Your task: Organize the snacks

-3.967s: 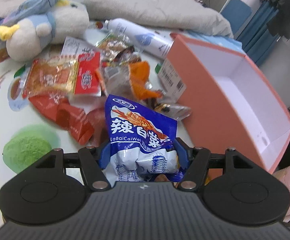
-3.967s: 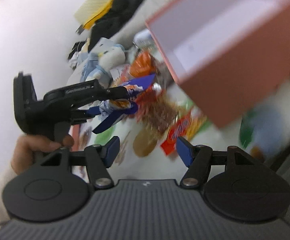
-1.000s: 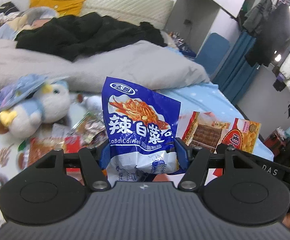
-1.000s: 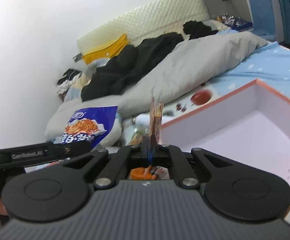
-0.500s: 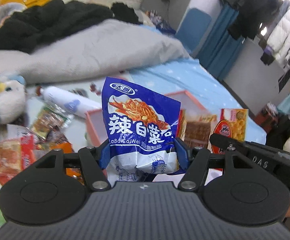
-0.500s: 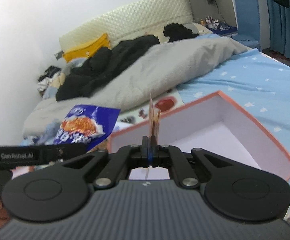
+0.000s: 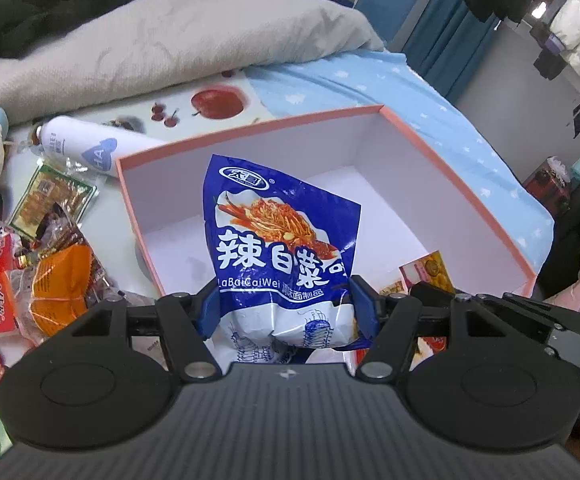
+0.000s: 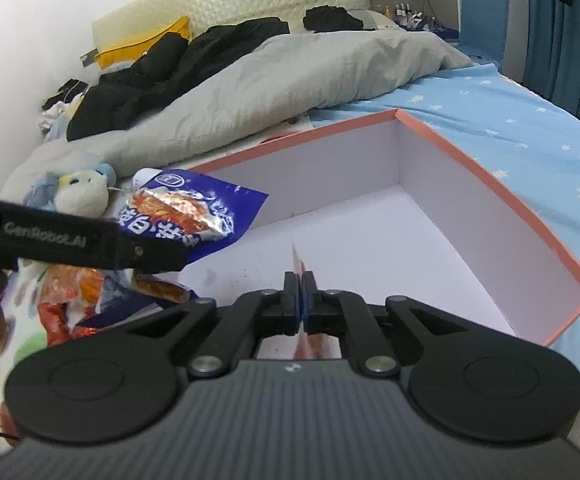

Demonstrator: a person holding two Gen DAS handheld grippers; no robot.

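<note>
Blue crinkly foil snack bag (image 7: 286, 256), one, pinched in the left gripper (image 7: 286, 312) above one pink-rimmed white cardboard box (image 7: 369, 148). Right gripper (image 8: 300, 300) clamps one thin flat packet (image 8: 298, 264) edge-on. Loose snack wrappers (image 7: 50, 256) lie leftward.

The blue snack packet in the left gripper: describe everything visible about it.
The blue snack packet is a glossy, crinkled plastic pouch, blue above and white below, printed with a noodle-like dish, large white Chinese characters and "LaBaiCaiWei". It stands upright, its lower part pinched between the left gripper's blue pads, and hangs over the near left part of the open pink box, touching nothing else visible.
</note>
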